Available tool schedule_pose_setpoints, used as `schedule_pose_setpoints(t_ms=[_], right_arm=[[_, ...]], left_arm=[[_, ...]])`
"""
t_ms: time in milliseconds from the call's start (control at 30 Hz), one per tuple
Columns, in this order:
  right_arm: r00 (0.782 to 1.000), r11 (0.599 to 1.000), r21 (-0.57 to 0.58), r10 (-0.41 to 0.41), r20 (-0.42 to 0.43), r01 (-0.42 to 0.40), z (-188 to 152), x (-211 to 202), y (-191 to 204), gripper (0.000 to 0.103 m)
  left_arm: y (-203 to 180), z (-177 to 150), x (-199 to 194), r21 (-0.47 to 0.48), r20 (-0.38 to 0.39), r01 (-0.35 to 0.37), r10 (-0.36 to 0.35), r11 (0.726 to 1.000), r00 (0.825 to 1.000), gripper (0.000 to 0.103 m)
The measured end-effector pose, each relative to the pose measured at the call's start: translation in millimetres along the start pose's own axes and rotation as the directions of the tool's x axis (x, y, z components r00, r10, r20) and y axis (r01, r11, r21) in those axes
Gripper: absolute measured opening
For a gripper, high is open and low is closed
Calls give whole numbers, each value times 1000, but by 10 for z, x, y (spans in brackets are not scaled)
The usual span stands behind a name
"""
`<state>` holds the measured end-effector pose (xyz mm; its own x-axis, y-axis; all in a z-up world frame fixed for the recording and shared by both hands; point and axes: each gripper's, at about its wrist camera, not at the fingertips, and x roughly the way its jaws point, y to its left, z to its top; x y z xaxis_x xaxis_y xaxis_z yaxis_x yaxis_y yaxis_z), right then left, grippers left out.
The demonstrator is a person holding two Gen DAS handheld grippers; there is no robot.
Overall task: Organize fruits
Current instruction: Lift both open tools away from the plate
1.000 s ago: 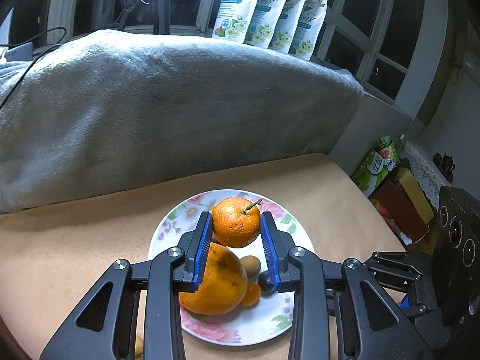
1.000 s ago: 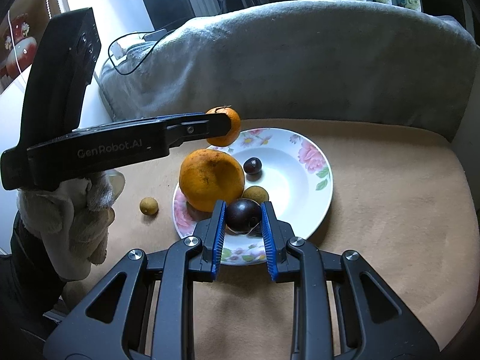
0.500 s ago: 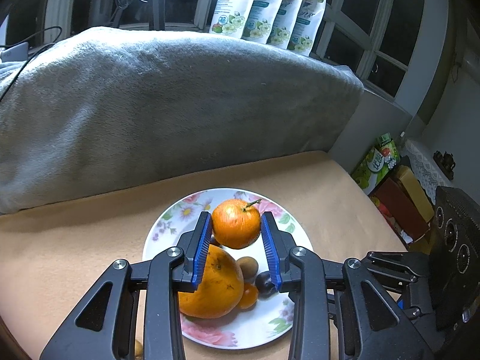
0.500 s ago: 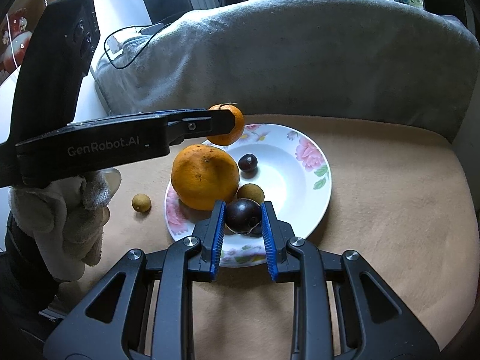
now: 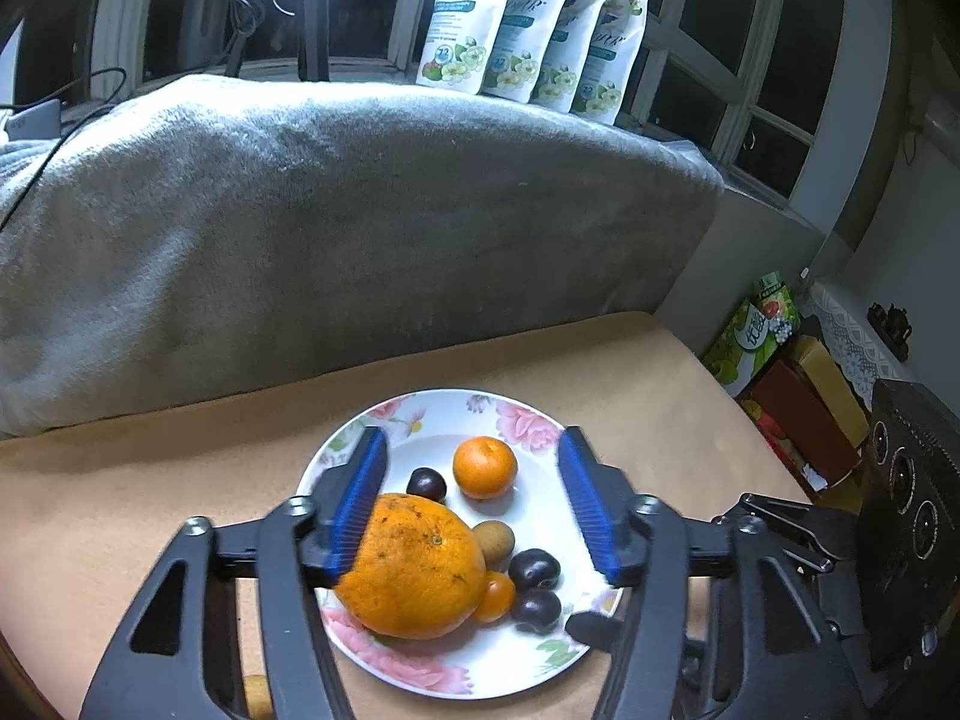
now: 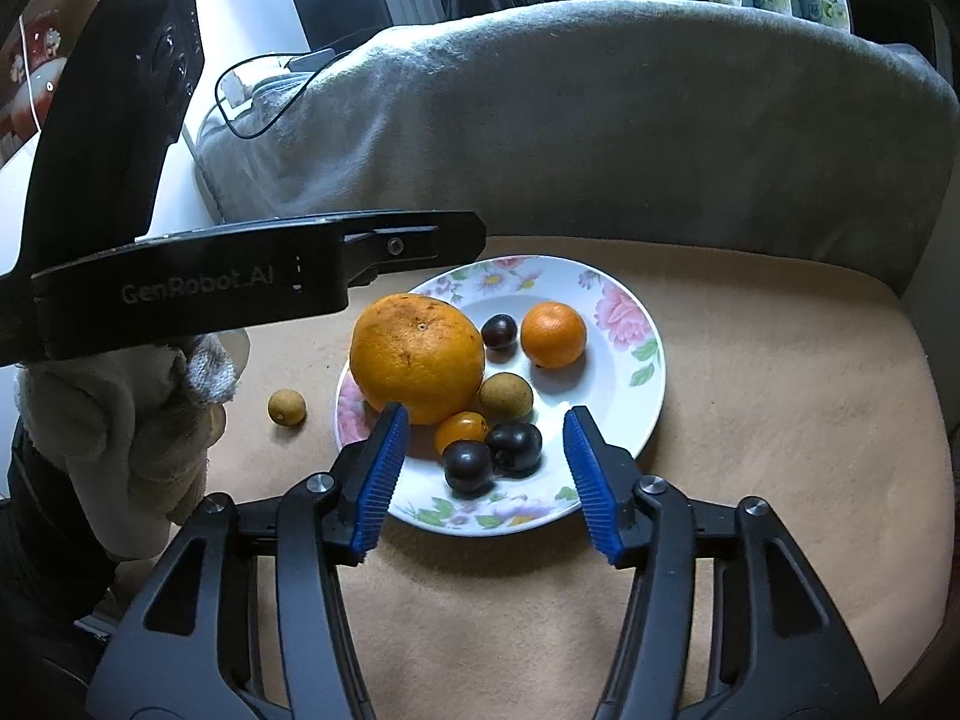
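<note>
Both grippers were over the floral plate (image 6: 651, 360), jaws spread wide on each, nothing pinched.

Left gripper (image 5: 474, 507): blue pads apart, framing the plate from above. Right gripper (image 6: 485, 477): pads apart at the near rim, the two dark plums between them in view but not touched.

Plate contents, right wrist view:
- large orange (image 6: 417, 357) on the left side, overhanging the rim a bit
- small mandarin (image 6: 552, 335) toward the back, sitting free on the white of the plate, apart from the rest
- one dark plum (image 6: 499, 331) between the large orange and the mandarin
- brownish-green round fruit (image 6: 506, 396) touching the large orange
- small orange kumquat-like fruit (image 6: 461, 429) just in front of the large orange
- two dark plums (image 6: 492, 456) side by side at the near edge, touching each other

Same set showed in the left wrist view: mandarin (image 5: 485, 468), large orange (image 5: 414, 567), plate (image 5: 528, 420).

One small tan fruit (image 6: 287, 407) was off the plate, on the beige cloth (image 6: 780, 420) to the left of it, near the gloved hand (image 6: 120, 438) holding the left gripper.

Grey blanket (image 6: 600, 120) was behind the plate, with pouches (image 5: 534, 30) lined up on the sill beyond.
</note>
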<state>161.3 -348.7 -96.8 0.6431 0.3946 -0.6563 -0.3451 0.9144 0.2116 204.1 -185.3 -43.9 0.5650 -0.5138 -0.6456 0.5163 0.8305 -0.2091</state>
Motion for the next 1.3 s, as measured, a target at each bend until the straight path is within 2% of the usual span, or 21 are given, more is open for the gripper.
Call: schedule_pose_setpoints(t_ms=[133, 167, 200, 467, 933, 1300], right_arm=[[1000, 1000, 1, -6, 10, 6, 3, -35, 1, 72], [1000, 1000, 1, -11, 10, 11, 4, -40, 0, 75], [1000, 1000, 2, -13, 12, 13, 5, -47, -3, 82], [999, 999, -1, -33, 35, 33, 28, -126, -3, 91], [998, 999, 10, -44, 52, 44, -12, -290, 77, 91], [992, 998, 10, -69, 103, 68, -62, -505, 250, 91]], left_arm=[[-3, 21, -28, -6, 9, -21, 21, 1000, 1000, 80], [0, 26, -28, -8, 8, -24, 25, 1000, 1000, 80], [2, 30, -27, -9, 5, -27, 27, 1000, 1000, 80], [-3, 26, -79, -14, 2, -52, 52, 999, 999, 81], [4, -44, -347, -23, 27, -78, 79, 997, 997, 81], [117, -210, -673, -65, 71, -100, 105, 993, 992, 81]])
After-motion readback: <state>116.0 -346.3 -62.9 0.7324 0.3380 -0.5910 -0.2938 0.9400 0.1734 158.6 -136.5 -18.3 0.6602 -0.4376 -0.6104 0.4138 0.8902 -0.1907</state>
